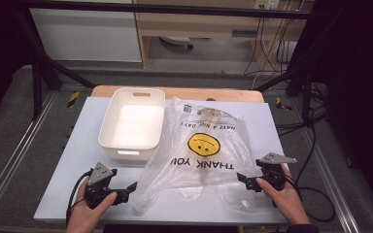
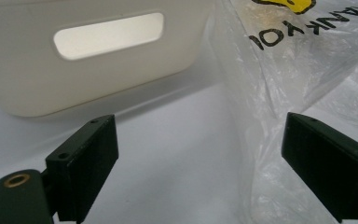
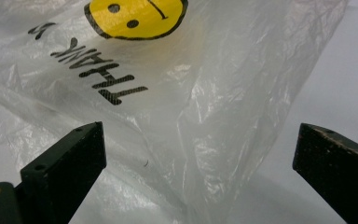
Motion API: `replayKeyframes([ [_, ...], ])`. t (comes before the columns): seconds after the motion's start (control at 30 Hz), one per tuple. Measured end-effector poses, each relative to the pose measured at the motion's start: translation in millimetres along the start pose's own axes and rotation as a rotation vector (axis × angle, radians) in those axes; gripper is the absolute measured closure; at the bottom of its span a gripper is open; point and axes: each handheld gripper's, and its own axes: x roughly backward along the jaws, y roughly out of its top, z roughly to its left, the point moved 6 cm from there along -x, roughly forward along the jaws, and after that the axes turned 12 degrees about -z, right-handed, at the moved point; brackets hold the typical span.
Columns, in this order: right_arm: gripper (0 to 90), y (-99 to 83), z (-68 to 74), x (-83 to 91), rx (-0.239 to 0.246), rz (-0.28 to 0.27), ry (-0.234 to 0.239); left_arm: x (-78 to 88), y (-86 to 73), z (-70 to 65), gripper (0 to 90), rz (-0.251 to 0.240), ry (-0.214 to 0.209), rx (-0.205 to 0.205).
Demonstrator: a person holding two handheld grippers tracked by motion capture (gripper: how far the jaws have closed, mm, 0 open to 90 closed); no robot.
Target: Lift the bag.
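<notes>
A: Nearest the camera, the left hand-held gripper (image 1: 132, 187) sits low at the front left of the bench (image 1: 77, 145), jaws spread wide with nothing pinched. The bag's edge lies just inside its far jaw.

B: And the right hand-held gripper (image 1: 242, 178)?

A: Same: jaws wide apart, only loose film between them, no pad pressing on it. The clear plastic bag (image 1: 201, 145), printed with a yellow smiley and "THANK YOU", lies crumpled mid-bench, touching the right wall of the white bin (image 1: 108, 131).

B: So which step is this?

A: I'd judge both grippers are free of the bag, one at each of its near corners. Next, each needs to pinch a single layer near the bag's mouth, closing firmly, since thin film slips and bunches easily.
</notes>
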Motion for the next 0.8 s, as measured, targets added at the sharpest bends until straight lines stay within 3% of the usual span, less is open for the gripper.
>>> replayKeyframes([
  [0.23, 3.7, 7.1, -1.2, 1.0, -0.003, -0.048, -0.014, 5.9, 6.2, 10.7, 9.5, -0.048, 0.031, 0.013],
  [0.37, 4.2, 11.8, -2.0, 2.8, -0.033, -0.074, -0.031, 10.4, 9.7, 18.1, 9.5, -0.078, 0.051, 0.026],
  [0.8, 2.9, 23.0, -6.3, 5.9, -0.034, -0.162, -0.081, 24.5, 17.7, 42.5, 9.3, -0.136, 0.101, 0.06],
])
